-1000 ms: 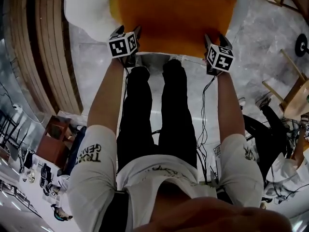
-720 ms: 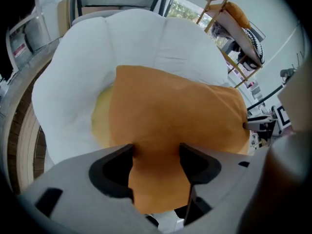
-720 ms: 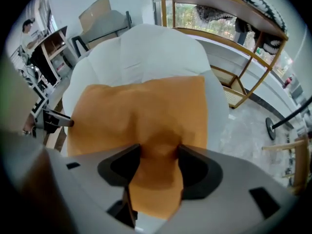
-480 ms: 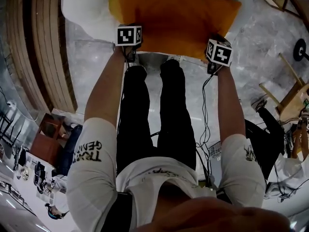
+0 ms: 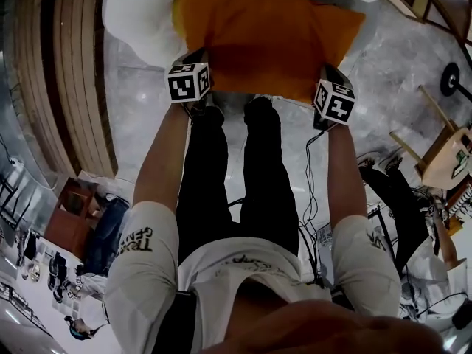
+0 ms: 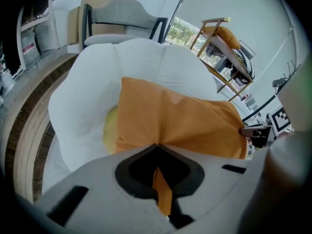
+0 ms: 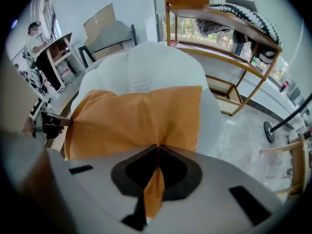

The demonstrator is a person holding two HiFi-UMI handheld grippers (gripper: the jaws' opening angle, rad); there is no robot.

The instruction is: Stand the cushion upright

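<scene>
An orange cushion (image 5: 265, 35) lies on a white padded chair (image 5: 136, 13). My left gripper (image 5: 198, 59) holds the cushion's near left corner and my right gripper (image 5: 328, 72) its near right corner. Both pairs of jaws have just been closing and are now shut, with a fold of orange fabric pinched between them. In the left gripper view the cushion (image 6: 175, 121) runs out from the left gripper (image 6: 157, 146). The right gripper view shows the same cushion (image 7: 136, 116) and the right gripper (image 7: 157, 147). The near edge is lifted off the seat.
The white chair (image 7: 161, 67) rises behind the cushion. A wooden shelf rack (image 7: 229, 28) stands at the right, and curved wooden steps (image 5: 59, 72) run along the left. A wooden chair (image 5: 442, 153) and floor cables (image 5: 313, 168) are nearby. The person's legs stand against the chair's front.
Both grippers pressed in on the cushion's near edge, shut on it, then drew back toward the person. The near edge has come up with them.
</scene>
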